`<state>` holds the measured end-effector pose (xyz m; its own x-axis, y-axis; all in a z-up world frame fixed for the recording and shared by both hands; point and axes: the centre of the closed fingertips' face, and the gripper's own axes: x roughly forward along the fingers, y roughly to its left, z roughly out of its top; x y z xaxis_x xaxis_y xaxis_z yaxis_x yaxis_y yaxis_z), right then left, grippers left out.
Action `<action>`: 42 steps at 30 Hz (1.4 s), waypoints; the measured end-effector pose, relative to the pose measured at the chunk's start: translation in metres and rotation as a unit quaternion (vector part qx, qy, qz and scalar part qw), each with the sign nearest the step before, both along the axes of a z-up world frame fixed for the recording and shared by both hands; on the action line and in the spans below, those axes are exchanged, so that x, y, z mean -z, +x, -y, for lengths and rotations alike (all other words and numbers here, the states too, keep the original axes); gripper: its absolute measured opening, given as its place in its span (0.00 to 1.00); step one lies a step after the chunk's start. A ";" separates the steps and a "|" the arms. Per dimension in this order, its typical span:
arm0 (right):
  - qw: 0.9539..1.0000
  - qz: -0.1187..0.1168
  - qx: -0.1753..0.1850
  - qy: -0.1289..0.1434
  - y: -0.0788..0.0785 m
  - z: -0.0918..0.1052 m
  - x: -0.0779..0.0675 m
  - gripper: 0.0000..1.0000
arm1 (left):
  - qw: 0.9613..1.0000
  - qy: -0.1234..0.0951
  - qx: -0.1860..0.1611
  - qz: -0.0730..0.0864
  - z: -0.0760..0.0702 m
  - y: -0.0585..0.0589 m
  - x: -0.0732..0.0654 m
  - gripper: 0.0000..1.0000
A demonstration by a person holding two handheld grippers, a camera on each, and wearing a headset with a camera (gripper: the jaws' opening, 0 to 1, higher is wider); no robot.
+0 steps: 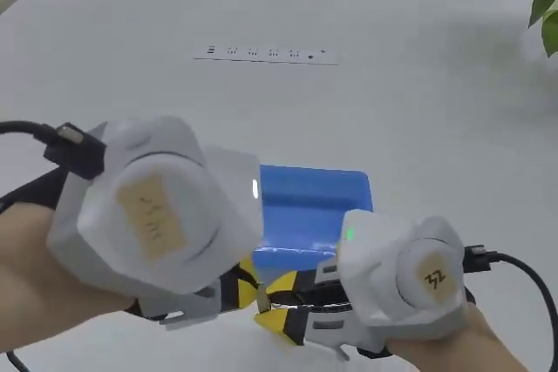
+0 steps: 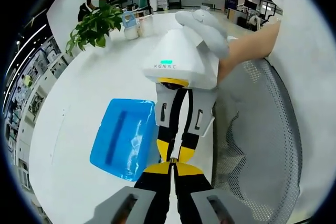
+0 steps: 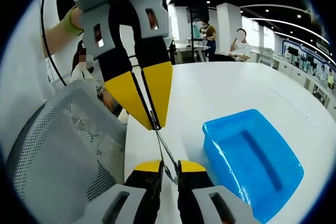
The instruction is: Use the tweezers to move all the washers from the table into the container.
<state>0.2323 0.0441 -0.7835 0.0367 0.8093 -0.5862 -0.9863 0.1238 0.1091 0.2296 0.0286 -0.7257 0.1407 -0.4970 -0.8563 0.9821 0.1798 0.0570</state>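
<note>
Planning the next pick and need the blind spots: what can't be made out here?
Tweezers: right gripper view; they run from the left gripper into the right gripper, near end hidden between its jaws, grip unclear.
Washers: none discernible; head view, both grippers cover the near table.
Container contents: any washers too small to tell, both gripper views.

A white table (image 1: 418, 111) is seen, on which a blue container (image 1: 314, 202) is set near the front edge, while a pale strip with small dark marks (image 1: 266, 54) is laid farther back.
</note>
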 end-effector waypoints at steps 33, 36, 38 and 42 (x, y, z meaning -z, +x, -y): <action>0.974 -0.127 0.153 0.110 0.020 0.019 -0.028 0.02 | 0.920 -0.261 -0.291 0.031 -0.031 0.002 -0.030 0.50; 0.970 -0.133 0.161 0.121 0.019 0.023 -0.037 0.02 | 0.914 -0.265 -0.306 0.037 -0.037 0.001 -0.029 0.55; 0.968 -0.138 0.166 0.131 0.019 0.025 -0.046 0.02 | 0.910 -0.267 -0.313 0.047 -0.040 0.001 -0.030 0.58; 0.965 -0.136 0.174 0.143 0.021 0.031 -0.064 0.02 | 0.894 -0.283 -0.340 0.066 -0.047 0.007 -0.034 0.67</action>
<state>0.2531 0.0130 -0.7198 0.2125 0.9055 -0.3673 -0.8204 0.3695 0.4363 0.2362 0.0752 -0.6919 0.6565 -0.6061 -0.4490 0.6256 0.7701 -0.1250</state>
